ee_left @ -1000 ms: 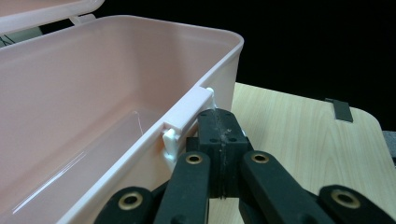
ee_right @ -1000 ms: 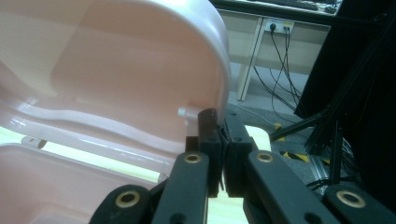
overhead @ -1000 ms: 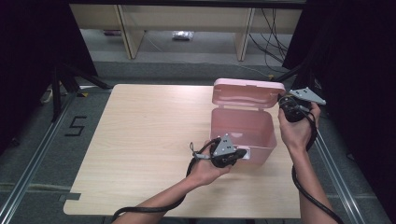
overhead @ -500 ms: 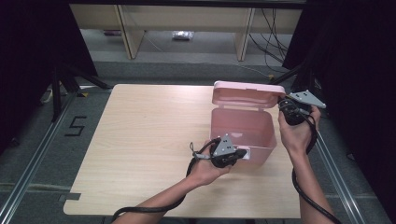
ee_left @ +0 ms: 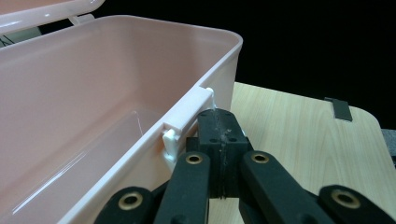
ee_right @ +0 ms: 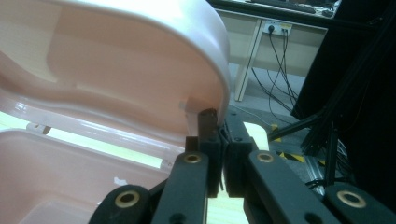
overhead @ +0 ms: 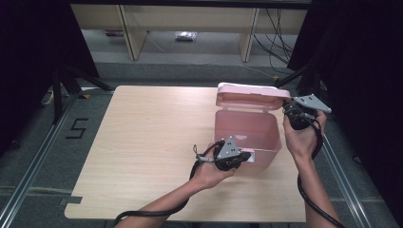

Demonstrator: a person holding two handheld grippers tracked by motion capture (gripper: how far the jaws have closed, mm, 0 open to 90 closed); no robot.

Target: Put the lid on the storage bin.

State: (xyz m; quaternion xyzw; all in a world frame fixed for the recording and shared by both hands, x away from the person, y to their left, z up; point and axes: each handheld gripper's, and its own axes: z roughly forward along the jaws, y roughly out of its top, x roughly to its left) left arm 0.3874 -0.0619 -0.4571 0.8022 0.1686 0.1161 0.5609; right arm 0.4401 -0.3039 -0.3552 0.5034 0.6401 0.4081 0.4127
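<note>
Your left gripper (overhead: 247, 156) sits at the near wall of the pink box (overhead: 244, 135), its jaws pressed together with nothing visible between them. In the left gripper view the closed tips (ee_left: 218, 126) rest just below the white latch bracket (ee_left: 187, 114) on that wall's outer face, touching or nearly touching it; you cannot confirm from this view whether they bear on it. The box interior lies beyond and to the left of those jaws and appears bare. The light wooden table (overhead: 142, 142) extends to the right of the jaws in that view.

Your right gripper (overhead: 288, 108) is at the right end of the raised lid (overhead: 252, 95), beyond and to the right of your left gripper in the high view. In the right gripper view its jaws (ee_right: 219, 140) are pinching the lid's rim (ee_right: 205, 100), one jaw inside the lip and one outside. The lid stands tilted open above the box, hinged along the far wall.

The box rests on the table's right half, directly ahead of your left hand (overhead: 209, 173) and to the left of your right hand (overhead: 302, 140). A cable (overhead: 313, 204) trails from the right gripper down along your forearm.
</note>
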